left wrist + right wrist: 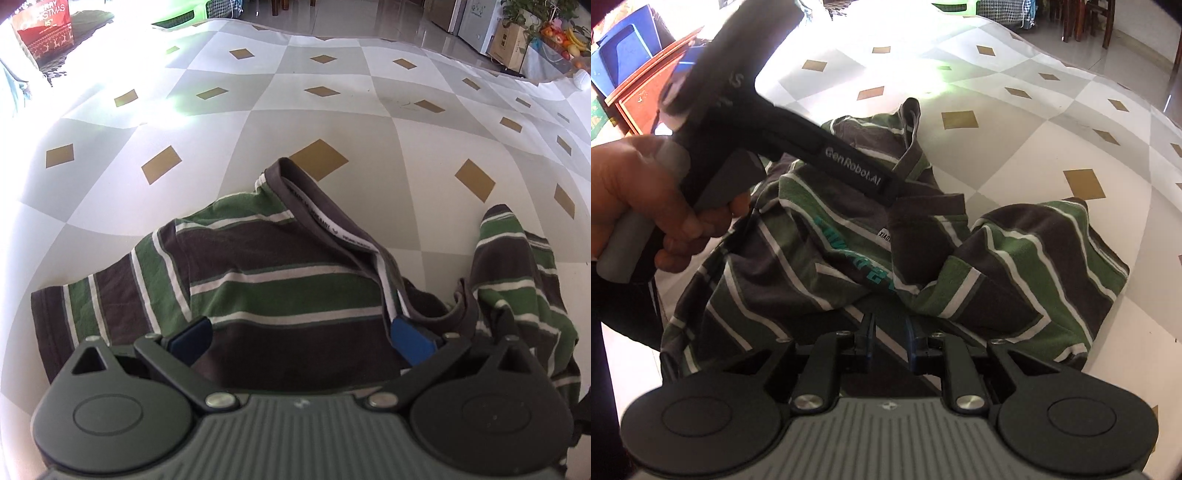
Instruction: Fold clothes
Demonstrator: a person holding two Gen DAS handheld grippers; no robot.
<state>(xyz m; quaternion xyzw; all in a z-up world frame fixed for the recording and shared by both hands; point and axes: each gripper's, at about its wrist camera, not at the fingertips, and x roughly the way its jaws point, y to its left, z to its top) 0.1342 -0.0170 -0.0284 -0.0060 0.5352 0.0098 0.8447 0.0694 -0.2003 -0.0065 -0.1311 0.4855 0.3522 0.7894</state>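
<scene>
Shirt (280, 280) crumpled, collar (317, 218) pointing away

Left gripper (301, 341): pitched steeply down, jaws spread wide, blue pads far apart, nothing pinched between them. In the right wrist view its dark body runs diagonally from upper left, gripped by the person's left hand (661, 206), fingers curled round the handle. Right gripper (889, 341): also angled steeply down, jaws nearly together with a narrow slit between the blue pads. Whether anything is caught in that slit can't be told. The right hand itself is out of view.
</scene>
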